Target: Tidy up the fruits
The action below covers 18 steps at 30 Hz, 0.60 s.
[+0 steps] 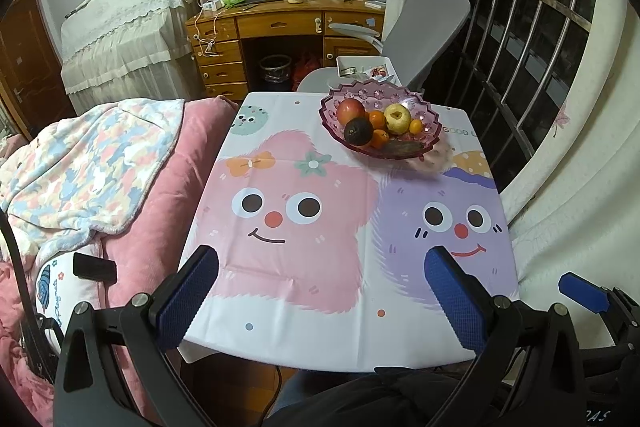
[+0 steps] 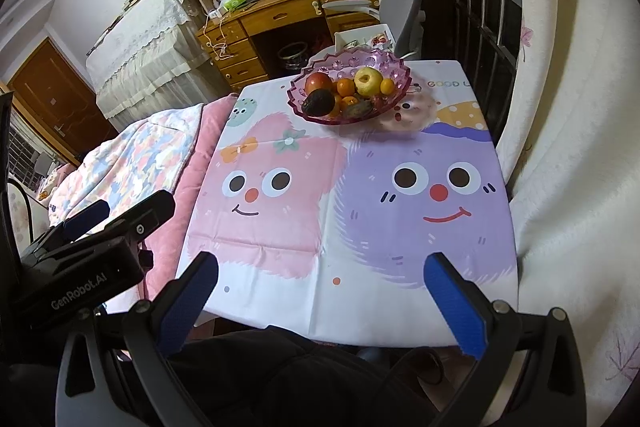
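Both claws, left (image 1: 320,303) and right (image 2: 320,301), gape empty; "GenRobot.AI" marks the left, "GOOD" the tablecloth (image 2: 440,84).

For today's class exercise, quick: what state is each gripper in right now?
Left gripper: jaws open, holding nothing.
Right gripper: jaws open, holding nothing.

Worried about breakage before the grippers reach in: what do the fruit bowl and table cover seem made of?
The pink bowl looks like clear tinted glass or hard plastic: see-through, faceted, glinting; which one I cannot tell. The table cover looks like thin smooth printed plastic or cloth, showing sharp fold creases.
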### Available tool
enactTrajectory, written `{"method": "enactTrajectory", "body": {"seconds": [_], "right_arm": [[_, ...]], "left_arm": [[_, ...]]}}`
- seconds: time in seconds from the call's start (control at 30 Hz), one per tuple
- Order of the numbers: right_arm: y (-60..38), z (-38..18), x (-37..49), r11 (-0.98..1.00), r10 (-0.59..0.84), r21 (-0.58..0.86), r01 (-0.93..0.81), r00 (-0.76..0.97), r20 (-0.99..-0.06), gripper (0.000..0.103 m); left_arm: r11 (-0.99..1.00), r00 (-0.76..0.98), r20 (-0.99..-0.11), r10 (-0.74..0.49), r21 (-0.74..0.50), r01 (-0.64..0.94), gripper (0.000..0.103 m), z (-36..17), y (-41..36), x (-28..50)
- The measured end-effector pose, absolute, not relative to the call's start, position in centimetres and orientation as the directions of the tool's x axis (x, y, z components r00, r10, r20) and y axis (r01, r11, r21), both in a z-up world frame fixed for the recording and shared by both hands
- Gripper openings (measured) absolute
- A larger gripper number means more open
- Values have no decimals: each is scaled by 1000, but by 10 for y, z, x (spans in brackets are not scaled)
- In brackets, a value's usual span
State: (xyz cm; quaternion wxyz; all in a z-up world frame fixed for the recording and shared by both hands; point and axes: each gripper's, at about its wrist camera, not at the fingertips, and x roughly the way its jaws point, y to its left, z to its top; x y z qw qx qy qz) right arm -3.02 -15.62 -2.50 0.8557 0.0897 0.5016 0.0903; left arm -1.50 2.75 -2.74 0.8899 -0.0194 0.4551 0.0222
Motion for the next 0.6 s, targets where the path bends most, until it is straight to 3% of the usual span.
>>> {"method": "enactTrajectory", "body": {"seconds": [0.6], "right_arm": [[-156,-26,-33,963,266,255,-88,472,-840,103]], "left_arm": [[993,583,-809,70,1,-118,102,-25,3,-14]]}}
